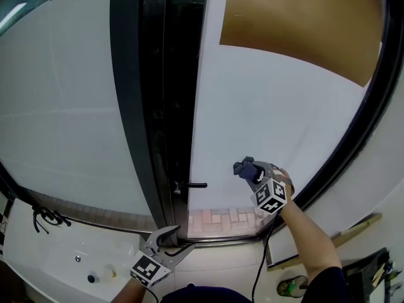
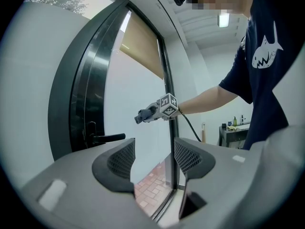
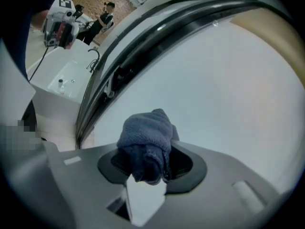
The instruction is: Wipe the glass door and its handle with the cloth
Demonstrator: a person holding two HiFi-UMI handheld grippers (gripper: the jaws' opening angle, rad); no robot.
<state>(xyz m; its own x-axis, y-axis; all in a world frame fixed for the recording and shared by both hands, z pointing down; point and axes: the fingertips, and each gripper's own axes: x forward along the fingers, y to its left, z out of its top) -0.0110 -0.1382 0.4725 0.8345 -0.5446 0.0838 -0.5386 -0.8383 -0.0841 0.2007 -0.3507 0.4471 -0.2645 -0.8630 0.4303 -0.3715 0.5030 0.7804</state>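
The frosted glass door (image 1: 265, 112) fills the middle of the head view, in a dark frame. Its black lever handle (image 1: 192, 185) sticks out at the door's left edge, also visible in the left gripper view as the handle (image 2: 107, 138). My right gripper (image 1: 247, 169) is shut on a bunched grey-blue cloth (image 3: 145, 140) and holds it against or just off the glass, right of the handle. The cloth (image 2: 143, 114) shows in the left gripper view too. My left gripper (image 1: 169, 242) hangs low near the door's bottom, open and empty; its jaws (image 2: 152, 159) stand apart.
A brown blind (image 1: 303, 24) covers the door's upper right. A white sink counter (image 1: 69, 257) with a black faucet (image 1: 47, 216) lies at lower left. Brick paving (image 1: 221, 221) shows through the clear bottom strip. A cable (image 1: 260, 264) trails from the right gripper.
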